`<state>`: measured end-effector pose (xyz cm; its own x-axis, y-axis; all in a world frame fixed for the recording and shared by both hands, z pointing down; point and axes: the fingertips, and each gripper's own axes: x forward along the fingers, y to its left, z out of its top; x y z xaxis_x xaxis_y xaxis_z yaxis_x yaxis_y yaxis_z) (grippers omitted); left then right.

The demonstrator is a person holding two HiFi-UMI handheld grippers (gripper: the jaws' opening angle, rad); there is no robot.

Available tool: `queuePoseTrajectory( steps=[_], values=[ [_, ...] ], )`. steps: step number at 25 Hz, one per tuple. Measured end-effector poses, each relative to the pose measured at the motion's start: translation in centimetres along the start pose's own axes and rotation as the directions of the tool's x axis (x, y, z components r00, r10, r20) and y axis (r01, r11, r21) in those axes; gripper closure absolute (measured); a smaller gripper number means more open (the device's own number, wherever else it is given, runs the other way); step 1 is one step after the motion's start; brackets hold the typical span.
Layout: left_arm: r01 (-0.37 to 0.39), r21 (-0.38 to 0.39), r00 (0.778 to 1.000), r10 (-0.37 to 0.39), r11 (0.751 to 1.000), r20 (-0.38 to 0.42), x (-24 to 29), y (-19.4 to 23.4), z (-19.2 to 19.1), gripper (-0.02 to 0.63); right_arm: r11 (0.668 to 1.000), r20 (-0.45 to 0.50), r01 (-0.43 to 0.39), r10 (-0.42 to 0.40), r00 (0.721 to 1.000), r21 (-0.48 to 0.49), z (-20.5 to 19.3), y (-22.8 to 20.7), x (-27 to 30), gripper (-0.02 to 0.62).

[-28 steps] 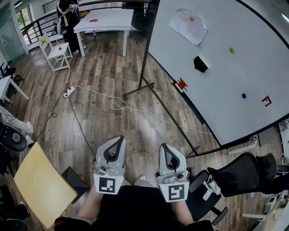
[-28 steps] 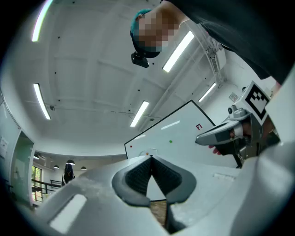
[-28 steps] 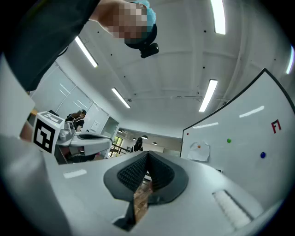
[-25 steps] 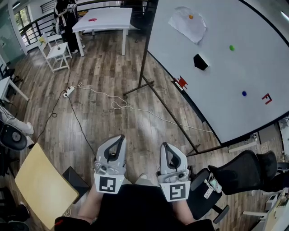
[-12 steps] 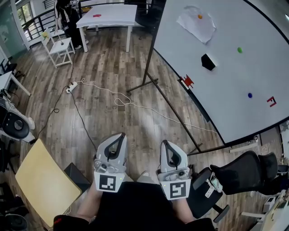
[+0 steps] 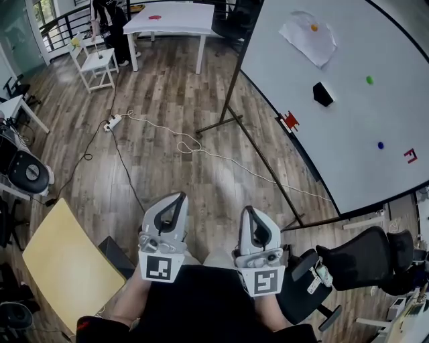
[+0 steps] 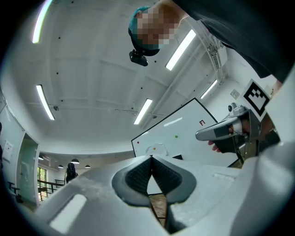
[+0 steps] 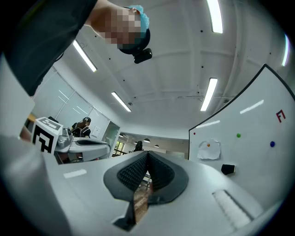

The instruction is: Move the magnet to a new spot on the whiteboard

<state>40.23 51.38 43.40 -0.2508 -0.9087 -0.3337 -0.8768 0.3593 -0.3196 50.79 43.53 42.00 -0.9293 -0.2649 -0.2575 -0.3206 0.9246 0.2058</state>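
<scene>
The whiteboard [image 6: 348, 134] stands at the right on a black stand. On it are a green magnet [image 6: 369, 80], a blue magnet [image 6: 381, 145], an orange magnet [image 6: 314, 27] pinning a sheet of paper, and a red magnet [image 6: 290, 120] at the lower edge. A black eraser [image 6: 323, 94] and a red F mark [image 6: 410, 155] are there too. My left gripper [image 6: 180, 196] and right gripper [image 6: 246, 210] are held close to the body, far from the board, both shut and empty. The left gripper [image 7: 150, 157] and the right gripper [image 8: 147, 153] point upward; the green magnet [image 8: 238, 135] and blue magnet [image 8: 272, 144] show.
A white table [image 6: 174, 17], a small white side table [image 6: 100, 63] and a person [image 6: 112, 17] stand at the back. A white cable [image 6: 201, 153] trails over the wooden floor. A black office chair [image 6: 362, 264] is at lower right, a pale wooden tabletop [image 6: 60, 268] at lower left.
The head view has swung, so the board and floor sit further right and lower in the picture. Both grippers stay shut near the body, almost unmoved.
</scene>
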Motion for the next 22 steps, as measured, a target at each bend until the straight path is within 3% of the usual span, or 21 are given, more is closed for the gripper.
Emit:
queuePoseTrajectory(
  steps=[12,22],
  values=[
    [0.003,0.018,1.0,-0.003,1.0,-0.004,2.2,1.3,-1.6,0.604,0.999,0.012,-0.012,0.012,1.0,-0.048,-1.3,-0.7,3.3,0.594],
    [-0.035,0.032,0.999,0.035,0.999,-0.026,9.4,3.5,-5.1,0.604,0.999,0.004,-0.041,0.041,0.999,-0.013,-5.0,-5.7,9.7,0.594]
  ],
)
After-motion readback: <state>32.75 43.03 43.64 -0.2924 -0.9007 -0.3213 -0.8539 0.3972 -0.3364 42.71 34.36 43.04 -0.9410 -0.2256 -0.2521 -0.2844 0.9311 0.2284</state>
